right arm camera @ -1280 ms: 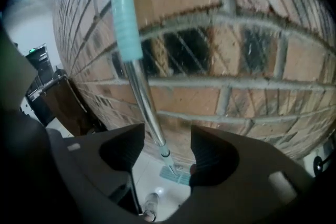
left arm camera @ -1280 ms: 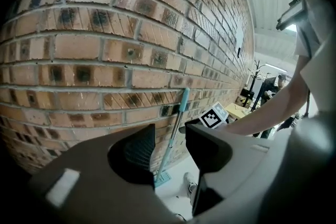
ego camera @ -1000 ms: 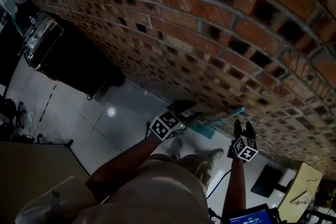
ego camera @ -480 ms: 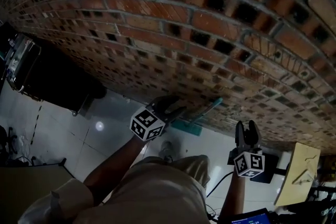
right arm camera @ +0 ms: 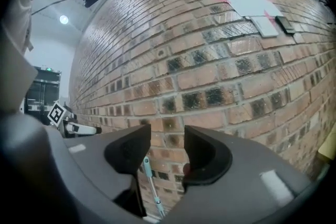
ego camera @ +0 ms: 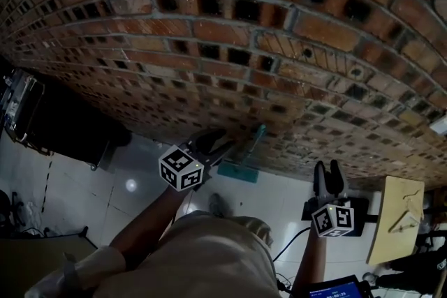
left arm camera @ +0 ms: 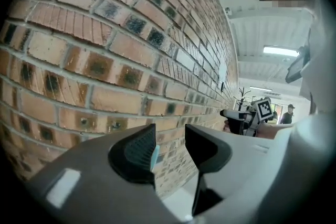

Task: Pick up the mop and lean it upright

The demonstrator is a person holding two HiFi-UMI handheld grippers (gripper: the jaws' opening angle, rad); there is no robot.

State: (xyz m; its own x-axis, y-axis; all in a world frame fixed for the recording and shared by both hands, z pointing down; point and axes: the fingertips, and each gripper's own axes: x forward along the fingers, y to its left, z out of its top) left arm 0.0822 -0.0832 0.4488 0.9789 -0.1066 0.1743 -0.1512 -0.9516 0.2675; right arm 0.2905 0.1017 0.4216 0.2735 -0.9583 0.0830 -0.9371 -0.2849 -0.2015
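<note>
Leaning on the brick wall (ego camera: 279, 45), the mop (ego camera: 238, 170) stands near upright. Its head is on the floor (ego camera: 105, 178) at the wall's foot, and its teal handle (ego camera: 255, 139) is tipped against the bricks.

Main risk, as I judge it: the wall gives only a rough contact up top, and the floor is glossy pale tile w/ a light glare on it. The head could skate out and the whole mop drop flat. Second risk: the handle slides sideways along the bricks, esp. if nudged.

L tongs (ego camera: 216, 143) sit just beside the handle, released. The jaws are apart w/ brick showing btwn them, and only a teal sliver shows at one pad's edge in the left gripper view. Pulling away crooked from there could hook the handle and topple it.

R tongs (ego camera: 327, 171) are well apart from the mop w/ nothing btwn the jaws. They've just been closing partway, but a gap remains.

Surface & room:
- The brick wall fills most of the view, w/ dark holes in the bricks and white paper sheets (right arm camera: 247, 0) stuck on it in the right gripper view.
- A dark bulky unit (ego camera: 70, 125) stands at left by the wall.
- A tan board (ego camera: 394, 220) is at right.
- A black cable (ego camera: 290, 242) trails by the person's legs, prob. a minor snag hazard.
</note>
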